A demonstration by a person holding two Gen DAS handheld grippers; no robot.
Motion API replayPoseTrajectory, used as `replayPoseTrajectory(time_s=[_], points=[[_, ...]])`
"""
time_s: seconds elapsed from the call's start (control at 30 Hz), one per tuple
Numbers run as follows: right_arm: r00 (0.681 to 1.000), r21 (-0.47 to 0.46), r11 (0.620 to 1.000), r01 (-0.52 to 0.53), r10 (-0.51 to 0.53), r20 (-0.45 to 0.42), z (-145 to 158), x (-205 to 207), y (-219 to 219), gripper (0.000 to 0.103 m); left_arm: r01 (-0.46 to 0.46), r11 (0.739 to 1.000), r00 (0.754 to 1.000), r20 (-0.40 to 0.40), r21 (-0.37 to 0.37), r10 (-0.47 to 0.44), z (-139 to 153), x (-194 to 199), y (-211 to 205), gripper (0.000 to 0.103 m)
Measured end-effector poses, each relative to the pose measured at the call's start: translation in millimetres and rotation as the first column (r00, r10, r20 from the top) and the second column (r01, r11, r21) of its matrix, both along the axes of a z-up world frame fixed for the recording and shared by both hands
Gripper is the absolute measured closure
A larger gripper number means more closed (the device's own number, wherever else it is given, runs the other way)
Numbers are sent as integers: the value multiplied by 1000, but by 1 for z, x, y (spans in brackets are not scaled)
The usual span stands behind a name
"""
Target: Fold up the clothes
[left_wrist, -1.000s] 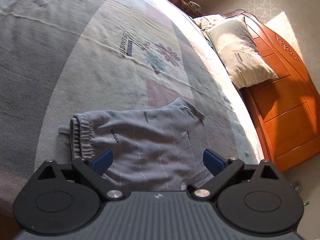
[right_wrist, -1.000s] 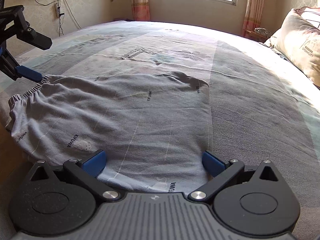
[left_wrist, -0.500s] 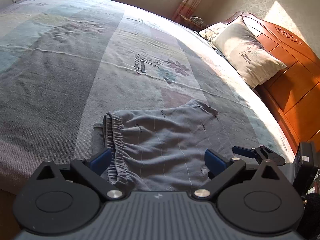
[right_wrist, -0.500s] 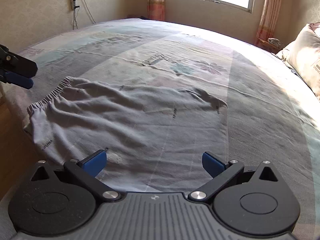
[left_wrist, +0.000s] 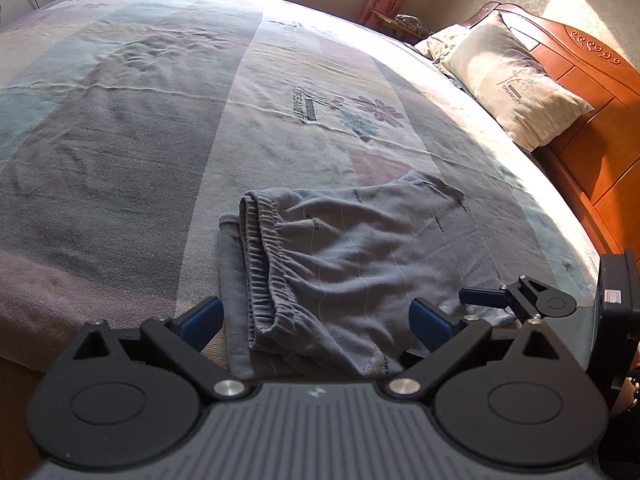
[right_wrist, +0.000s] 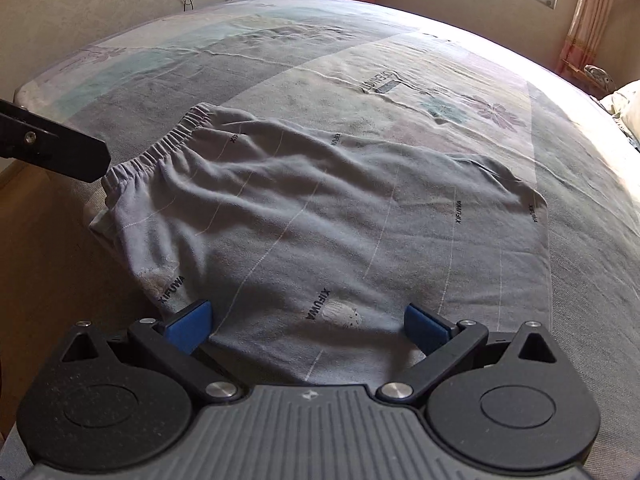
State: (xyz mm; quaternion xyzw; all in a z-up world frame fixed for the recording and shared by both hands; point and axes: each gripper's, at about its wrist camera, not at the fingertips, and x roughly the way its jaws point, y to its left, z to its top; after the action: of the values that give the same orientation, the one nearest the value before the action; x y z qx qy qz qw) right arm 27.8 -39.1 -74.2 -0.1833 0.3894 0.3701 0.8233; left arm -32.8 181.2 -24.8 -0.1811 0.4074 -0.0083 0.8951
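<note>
Moved since a second ago: both grippers are backing away from the shorts [left_wrist: 352, 256]; the views widen and more of the bed [left_wrist: 120, 128] shows.
Left gripper [left_wrist: 316, 316]: fingers wide, holding nothing, hovering near the waistband [left_wrist: 260, 256].
Right gripper [right_wrist: 308, 322]: fingers wide, empty, over the near hem.
Shorts: lying flat at the bed's near edge, doubled over, waistband layers stacked, cloth a little rumpled.
Pillow [left_wrist: 516, 80]: well apart, by the headboard.
Meaning: released cloth is keeping its fold; probably either finished or waiting for another fold.
</note>
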Motion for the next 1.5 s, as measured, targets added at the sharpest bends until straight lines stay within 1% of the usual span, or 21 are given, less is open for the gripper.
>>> replayPoseTrajectory(time_s=[0.07,0.17,0.27,0.4,0.47,0.53,0.6,0.67,0.73,0.8,0.87,0.93,0.97,1.07,1.1,1.2,1.27,1.3,1.4,1.5], points=[[1000,3,1000,8,-8,-1,2,0,-3,0,20,1000,999,25,-4,-20,5,5,-4,4],[1000,7,1000,21,-21,-2,4,-1,-7,0,72,997,996,57,-28,-70,7,15,-13,4],[999,11,999,33,-33,-3,7,-2,-11,0,121,991,992,39,-53,-119,-6,29,-22,4],[999,22,999,38,-38,-7,11,-1,-20,0,87,990,995,-42,-108,-92,-33,36,-18,4],[999,42,998,41,-41,-4,16,1,-29,0,60,988,998,-28,-145,-64,-31,32,-3,4],[998,83,995,55,-54,-14,21,7,-41,0,33,983,999,-14,-182,-36,-30,28,13,4],[995,149,984,93,-86,-56,27,18,-58,0,7,976,1000,-2,-220,-8,-28,24,28,4],[984,226,962,156,-130,-123,31,32,-77,0,-18,966,1000,9,-257,21,-27,20,43,4],[972,270,941,202,-158,-176,30,42,-92,0,-44,953,999,13,-299,50,-27,17,57,4],[957,306,920,246,-181,-226,27,52,-106,0,-81,926,997,-38,-368,72,-44,21,70,4],[940,339,895,291,-201,-276,25,62,-119,0,-110,887,994,-75,-449,85,-61,25,81,4],[920,369,867,336,-217,-327,23,71,-133,0,-128,846,992,-87,-517,96,-73,27,87,4],[909,382,852,358,-224,-352,21,76,-140,0,-123,838,992,-84,-531,92,-75,29,89,4],[889,399,831,388,-223,-400,15,86,-151,0,-109,813,994,-76,-572,80,-79,37,92,4],[882,405,824,397,-220,-417,12,90,-154,0,-101,805,995,-73,-585,71,-81,41,92,2],[860,408,805,430,-229,-455,4,97,-162,0,-78,788,997,-64,-611,49,-83,55,95,1],[844,394,799,454,-245,-477,-1,101,-163,0,-75,785,997,-69,-615,42,-83,68,97,1],[840,393,797,459,-246,-483,-3,101,-163,0,-73,785,997,-72,-615,36,-82,73,98,1],[839,396,793,462,-246,-486,-4,100,-164,0,-50,796,997,-83,-604,0,-80,79,95,1],[840,398,794,460,-244,-484,-3,99,-165,0,-48,766,994,-104,-641,-24,-84,66,95,1]])
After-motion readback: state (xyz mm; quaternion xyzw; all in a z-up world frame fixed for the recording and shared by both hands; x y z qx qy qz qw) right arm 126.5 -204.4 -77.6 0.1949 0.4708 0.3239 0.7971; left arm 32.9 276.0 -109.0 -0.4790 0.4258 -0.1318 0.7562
